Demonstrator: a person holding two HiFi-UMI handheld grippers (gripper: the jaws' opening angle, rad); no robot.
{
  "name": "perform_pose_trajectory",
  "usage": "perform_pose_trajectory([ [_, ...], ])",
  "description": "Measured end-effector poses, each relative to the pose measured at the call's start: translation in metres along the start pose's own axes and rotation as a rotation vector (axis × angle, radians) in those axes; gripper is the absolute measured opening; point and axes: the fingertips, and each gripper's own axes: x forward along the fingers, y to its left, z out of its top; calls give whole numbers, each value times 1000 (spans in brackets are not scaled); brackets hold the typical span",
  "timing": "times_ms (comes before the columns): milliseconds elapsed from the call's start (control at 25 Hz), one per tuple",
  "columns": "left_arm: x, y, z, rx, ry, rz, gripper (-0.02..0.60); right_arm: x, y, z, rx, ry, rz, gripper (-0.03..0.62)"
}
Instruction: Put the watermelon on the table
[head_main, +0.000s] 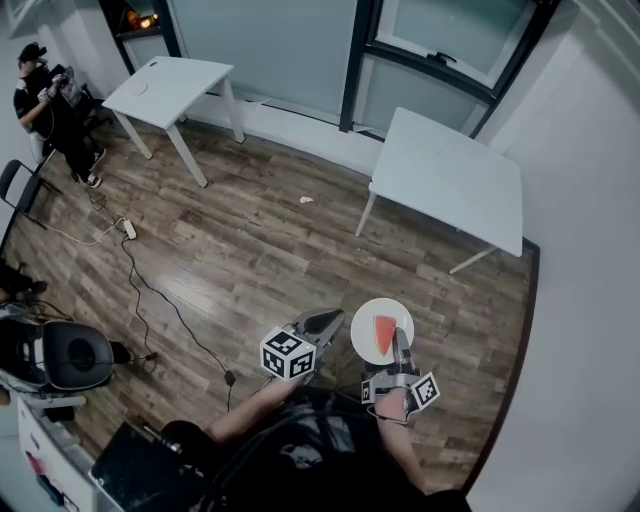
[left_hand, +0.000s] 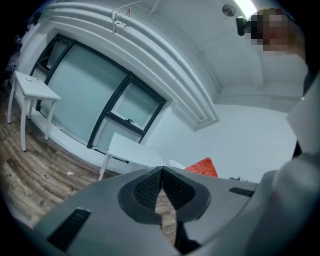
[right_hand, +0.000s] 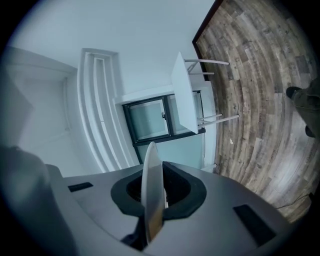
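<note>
A red watermelon slice (head_main: 384, 338) lies on a small round white plate (head_main: 368, 316), held above the wooden floor. My right gripper (head_main: 400, 345) is shut on the near rim of that plate; in the right gripper view the plate (right_hand: 151, 190) stands edge-on between the jaws. My left gripper (head_main: 325, 322) hovers just left of the plate, shut with nothing in it. In the left gripper view its jaws (left_hand: 162, 172) meet tip to tip, and the slice (left_hand: 203, 167) shows just beyond them to the right. A white table (head_main: 450, 175) stands ahead by the wall, also visible as the table (left_hand: 132, 150) and the table (right_hand: 182, 95).
A second white table (head_main: 170, 85) stands at the far left by the window. A person (head_main: 45, 100) stands in the top left corner. A cable (head_main: 140, 290) with a power strip (head_main: 128, 229) runs over the floor. Dark equipment (head_main: 60, 355) sits at the lower left.
</note>
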Motion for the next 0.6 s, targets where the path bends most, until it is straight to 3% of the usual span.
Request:
perform_pose_trajectory([
  [280, 62, 17, 34, 14, 2, -27, 3, 53, 16, 26, -9, 20, 37, 25],
  [440, 120, 3, 65, 73, -14, -79, 3, 86, 45, 77, -35, 6, 88, 25],
  [600, 160, 1, 78, 87, -25, -65, 3, 119, 65, 122, -38, -6, 140, 25],
])
